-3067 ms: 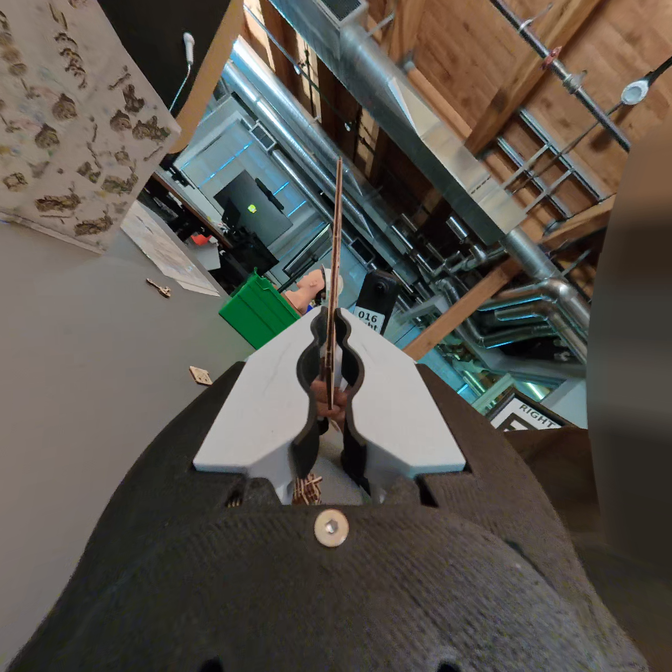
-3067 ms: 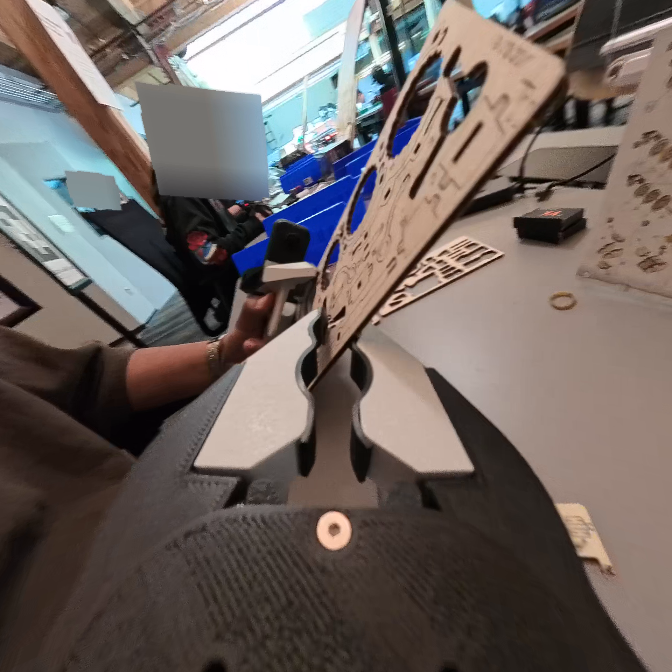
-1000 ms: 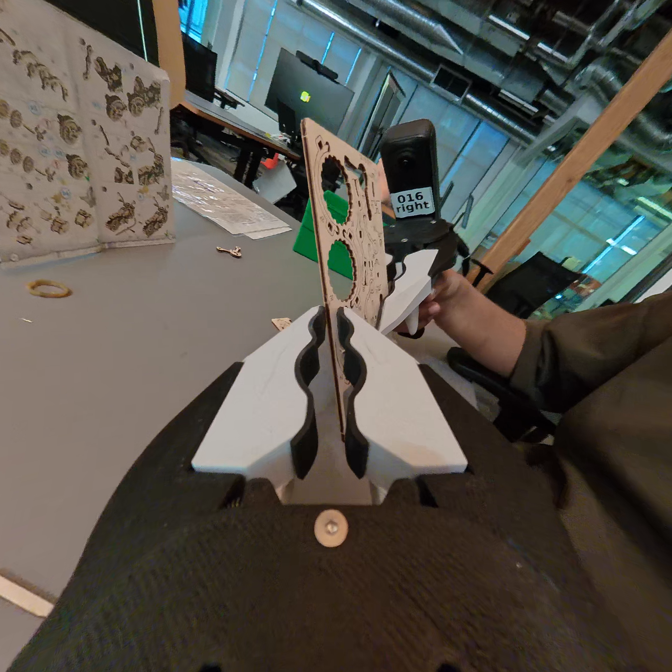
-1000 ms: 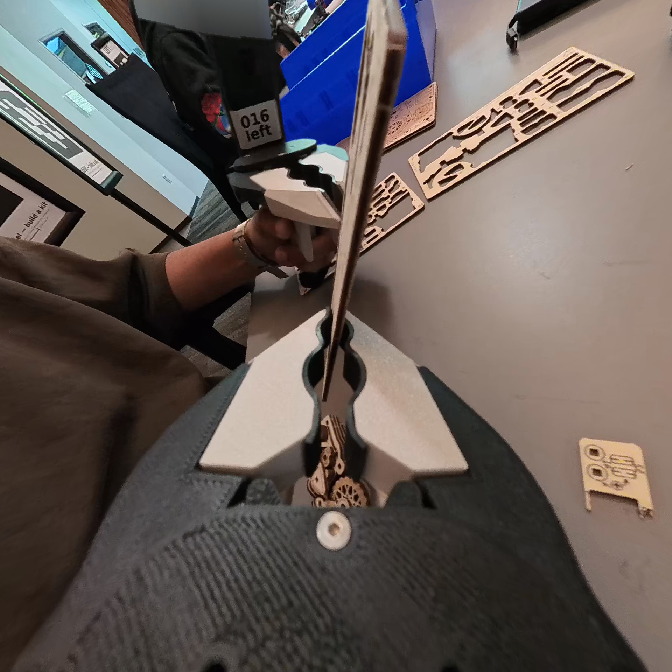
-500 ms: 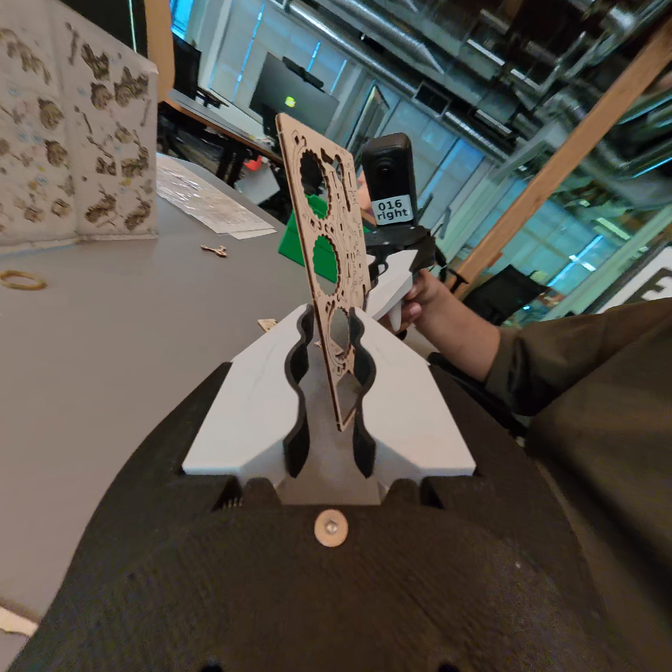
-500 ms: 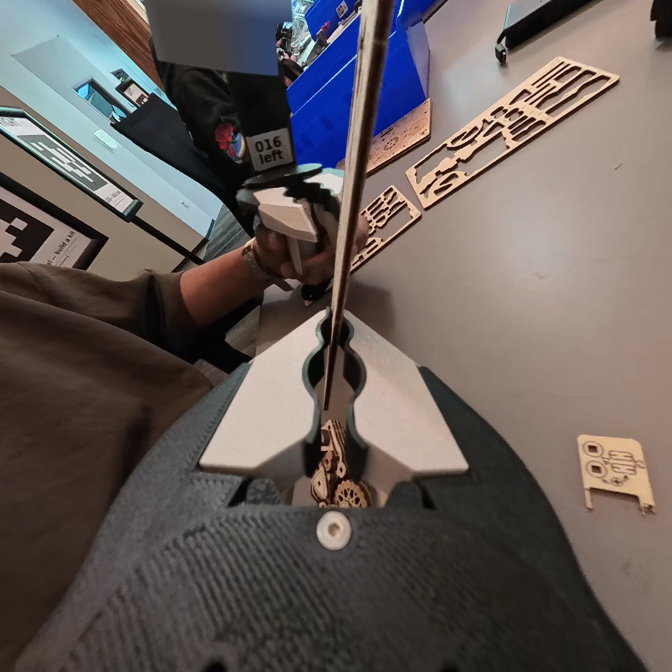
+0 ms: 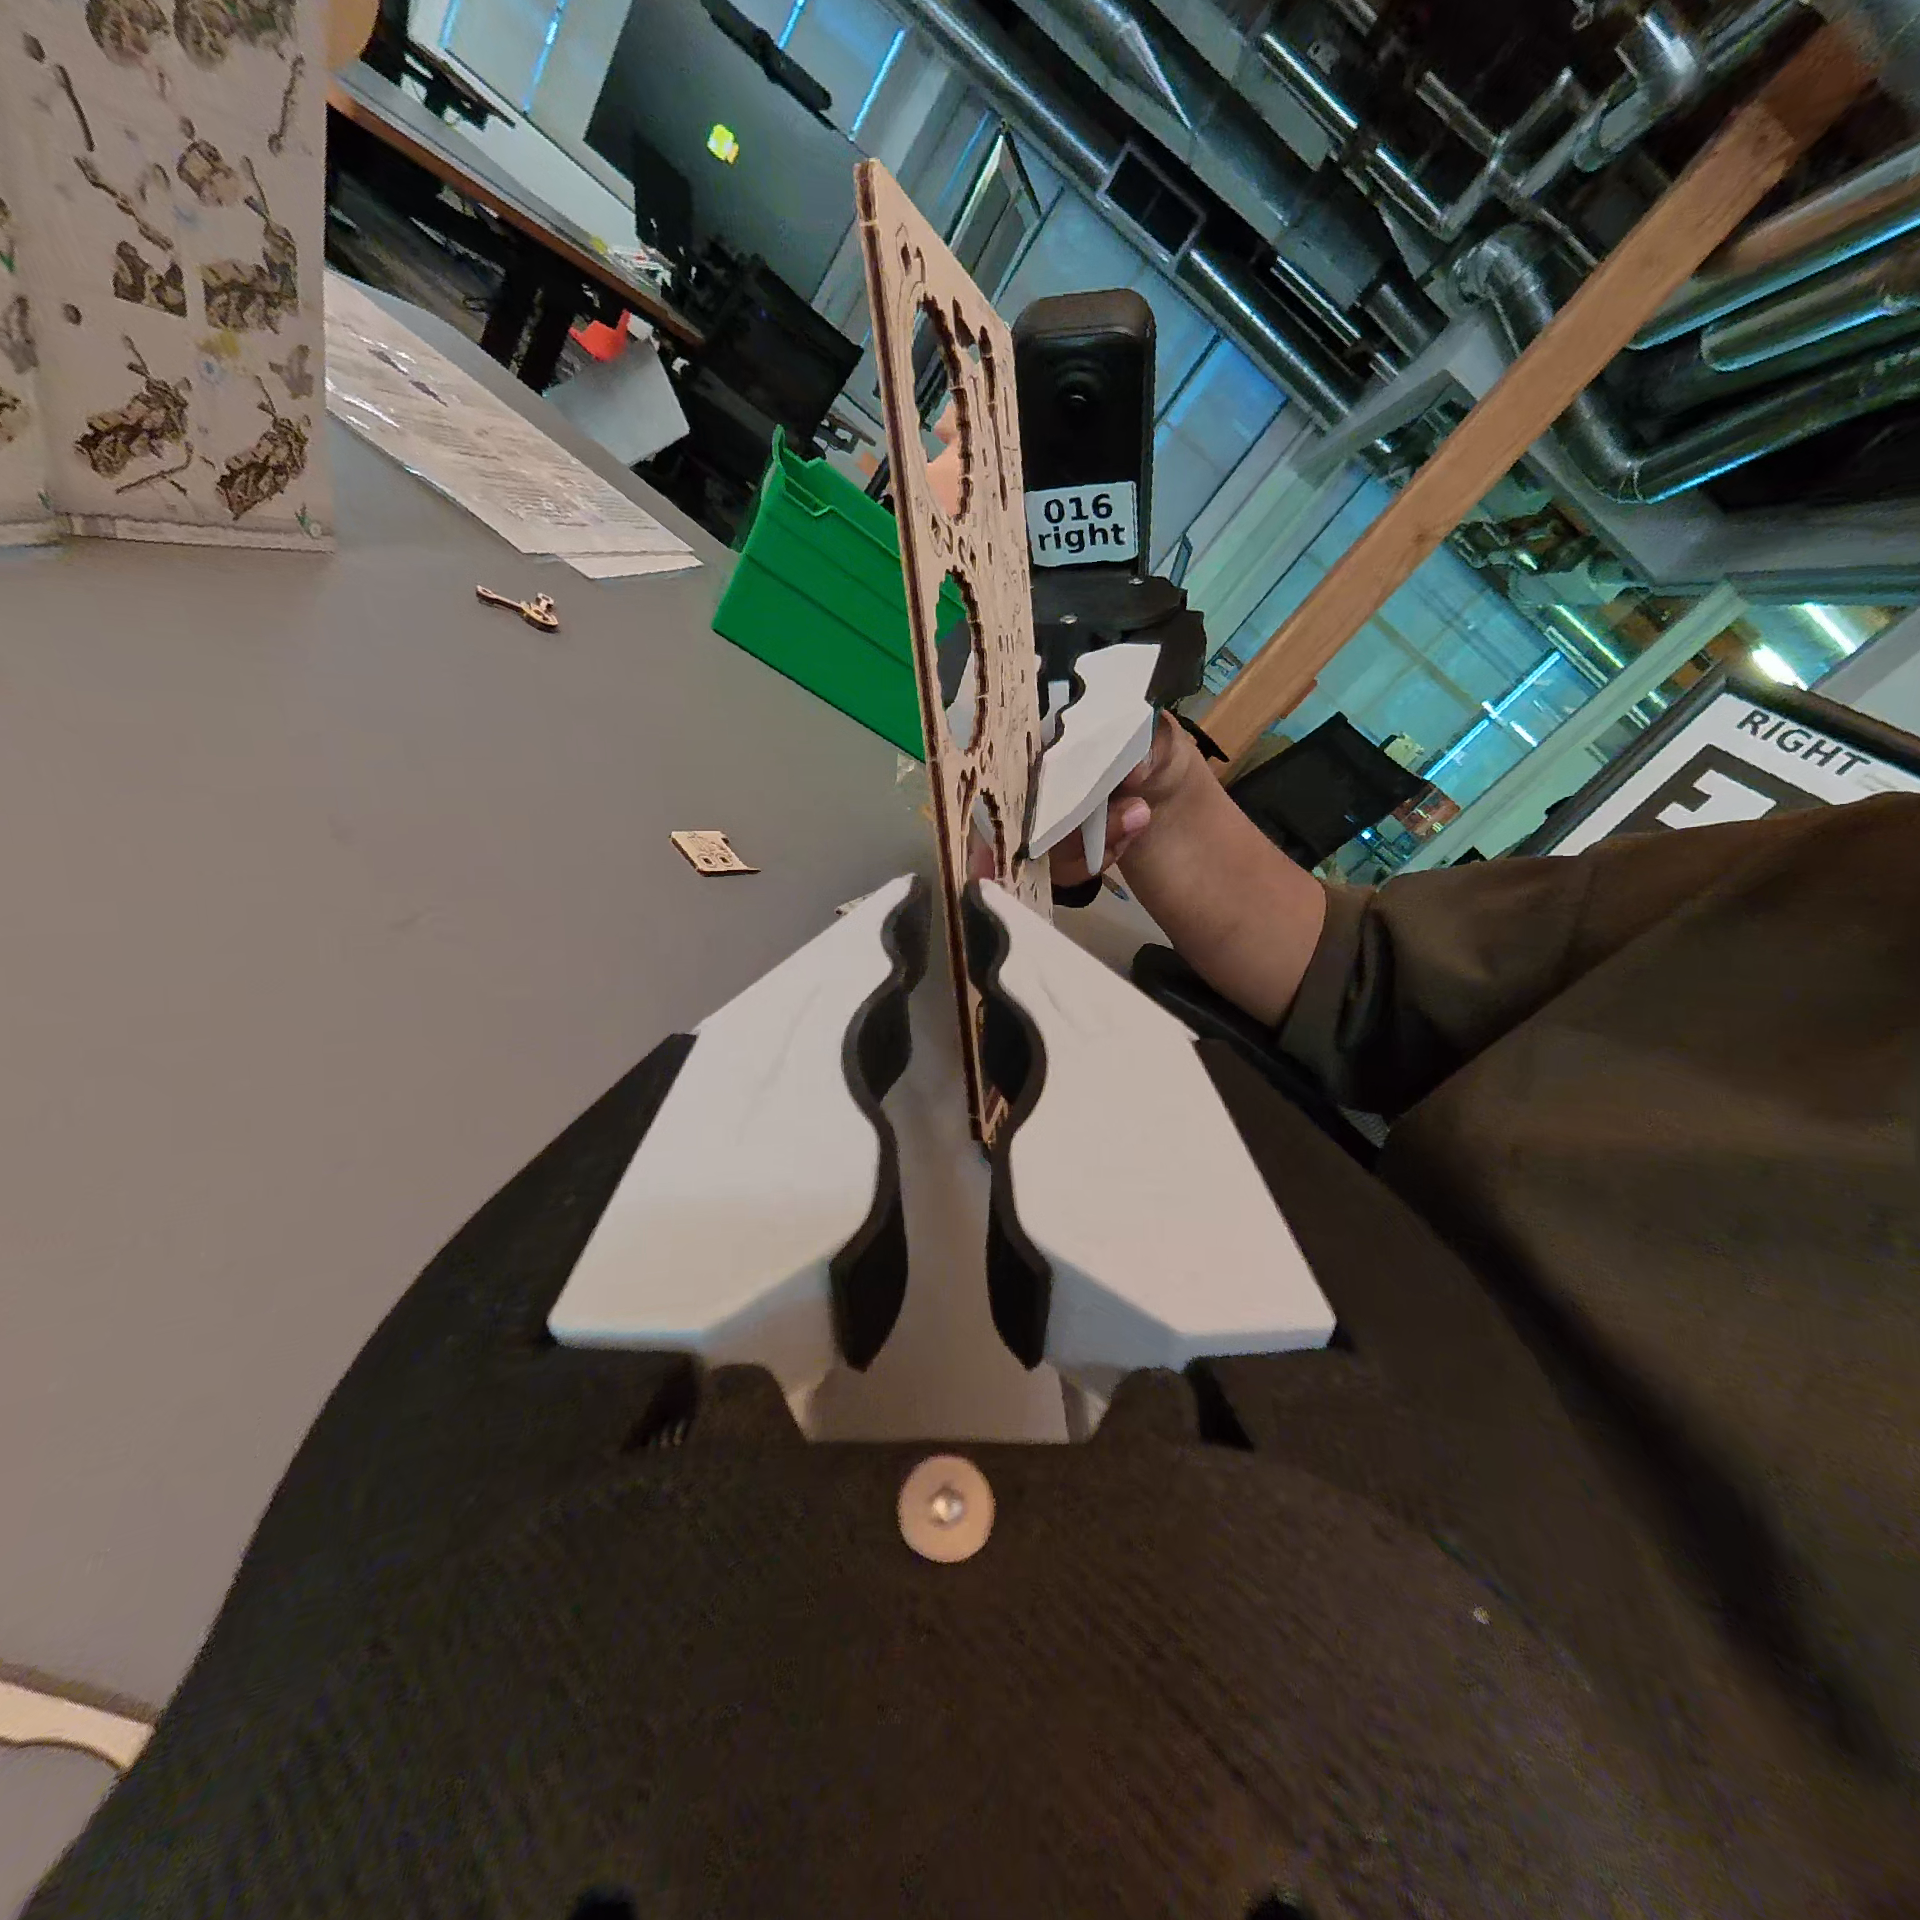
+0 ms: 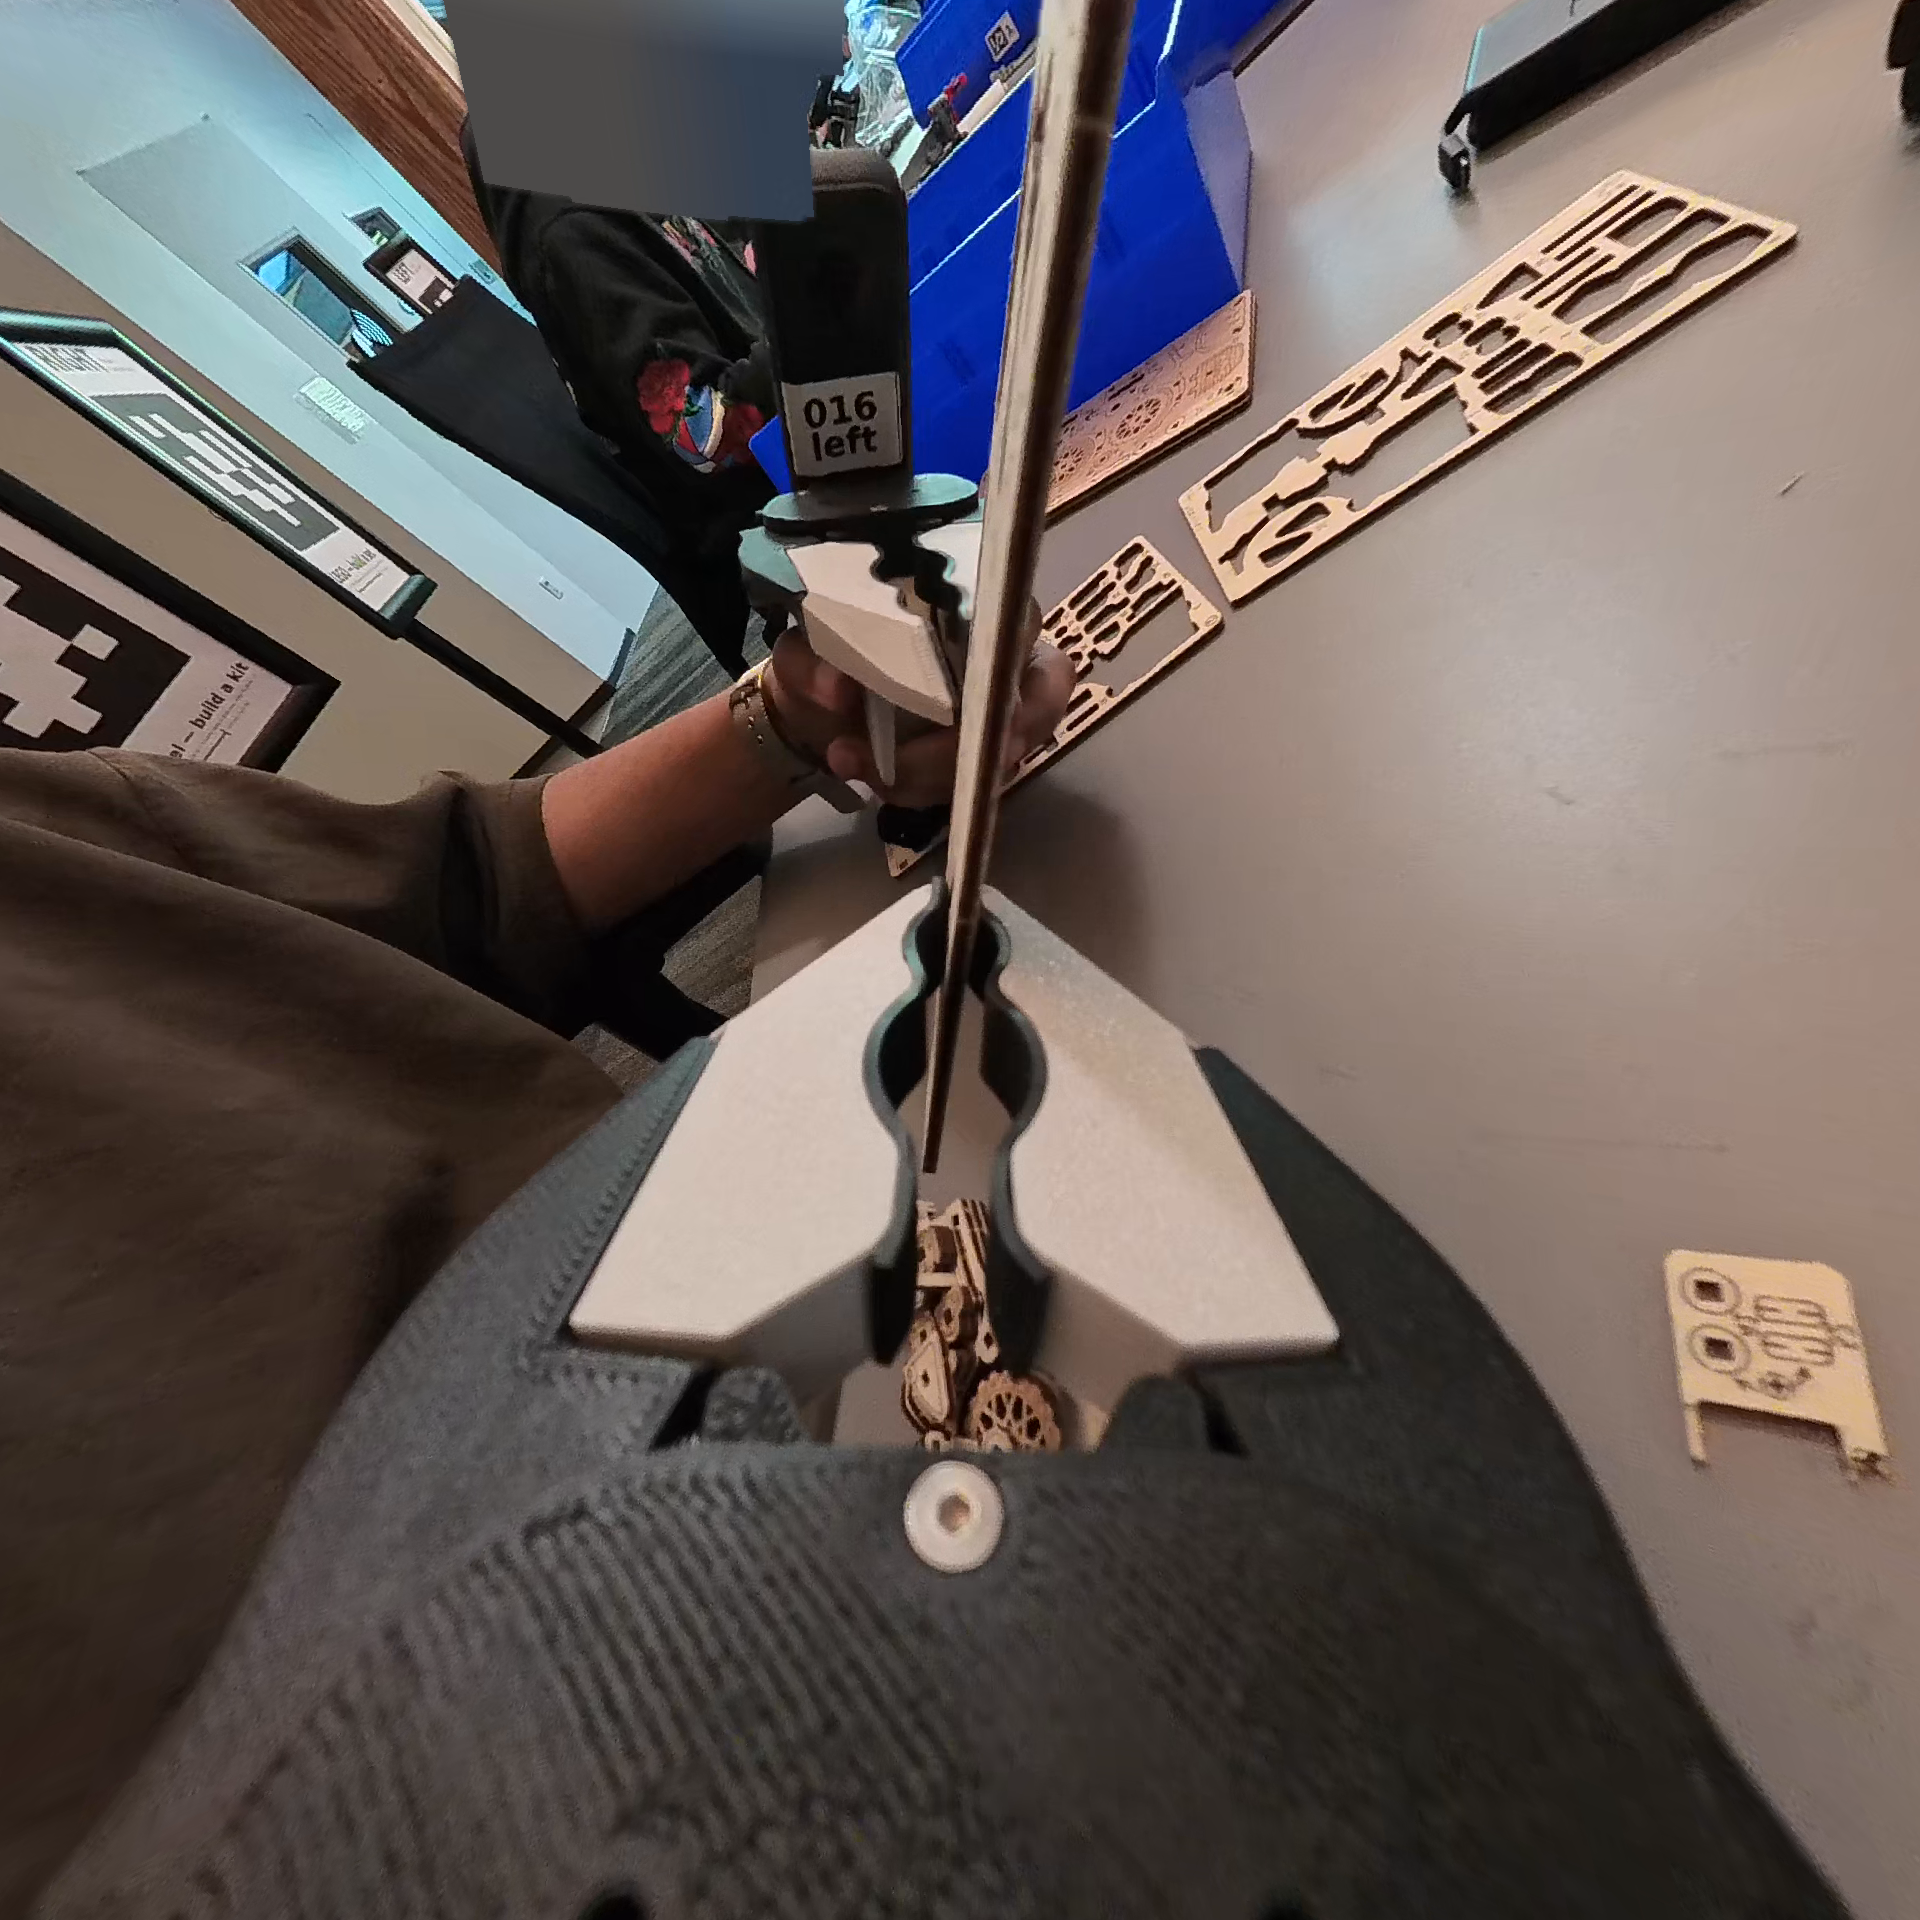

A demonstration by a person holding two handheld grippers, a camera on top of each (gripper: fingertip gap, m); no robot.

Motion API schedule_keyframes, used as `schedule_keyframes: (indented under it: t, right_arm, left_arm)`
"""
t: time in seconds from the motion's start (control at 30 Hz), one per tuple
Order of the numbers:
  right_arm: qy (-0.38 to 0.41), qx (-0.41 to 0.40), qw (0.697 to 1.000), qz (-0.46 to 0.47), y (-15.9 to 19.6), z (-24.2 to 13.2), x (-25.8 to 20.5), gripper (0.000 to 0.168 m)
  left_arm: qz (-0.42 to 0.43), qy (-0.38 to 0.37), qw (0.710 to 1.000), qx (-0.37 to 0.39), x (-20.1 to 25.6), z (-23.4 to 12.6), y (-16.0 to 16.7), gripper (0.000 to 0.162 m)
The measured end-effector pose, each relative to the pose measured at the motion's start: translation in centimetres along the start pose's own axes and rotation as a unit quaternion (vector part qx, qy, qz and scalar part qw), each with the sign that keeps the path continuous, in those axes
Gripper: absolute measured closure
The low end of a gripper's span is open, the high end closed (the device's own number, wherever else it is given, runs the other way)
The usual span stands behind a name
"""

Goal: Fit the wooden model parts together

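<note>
Currently sheet (image 7: pixel 971 665) stands edge-on, long axis up along both claws; right gripper (image 8: pixel 954 935) clamps its lower edge; left gripper (image 7: pixel 940 914) loosely brackets it, unclamped.

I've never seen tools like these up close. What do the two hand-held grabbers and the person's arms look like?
Each gripper has pale grey wedge-shaped fingers with wavy black pads along the inside, on a ribbed black body with a silver screw. The left gripper and right gripper each carry an upright black camera with a white label. The person wears olive-brown long sleeves and a wristband.
</note>
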State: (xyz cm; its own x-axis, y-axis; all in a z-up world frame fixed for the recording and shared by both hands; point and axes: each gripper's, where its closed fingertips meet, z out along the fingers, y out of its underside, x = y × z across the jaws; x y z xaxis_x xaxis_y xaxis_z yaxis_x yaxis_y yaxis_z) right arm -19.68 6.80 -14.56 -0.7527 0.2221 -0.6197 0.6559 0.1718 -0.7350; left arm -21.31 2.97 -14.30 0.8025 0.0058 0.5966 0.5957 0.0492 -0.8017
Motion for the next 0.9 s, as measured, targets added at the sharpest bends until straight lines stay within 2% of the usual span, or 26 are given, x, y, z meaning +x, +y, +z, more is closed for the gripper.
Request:
schedule_keyframes:
  t: [0.23, 0.4, 0.5, 0.9]
  right_arm:
    - [0.002, -0.001, 1.000, -0.002, -0.02, -0.04, -0.01, 0.167]
    - [0.002, 0.000, 1.000, -0.002, -0.08, -0.04, -0.06, 0.167]
    - [0.004, 0.001, 1.000, -0.002, -0.09, -0.05, 0.03, 0.167]
    - [0.009, 0.002, 1.000, -0.002, -0.15, -0.08, 0.21, 0.167]
  left_arm:
    - [-0.006, 0.005, 1.000, 0.000, 0.07, -0.08, -0.02, 0.162]
    - [-0.017, 0.006, 1.000, -0.006, -0.03, 0.07, 0.23, 0.156]
    - [-0.012, 0.004, 1.000, -0.007, 0.04, 0.15, 0.22, 0.161]
    - [-0.013, -0.007, 1.000, -0.002, -0.23, 0.09, -0.05, 0.161]
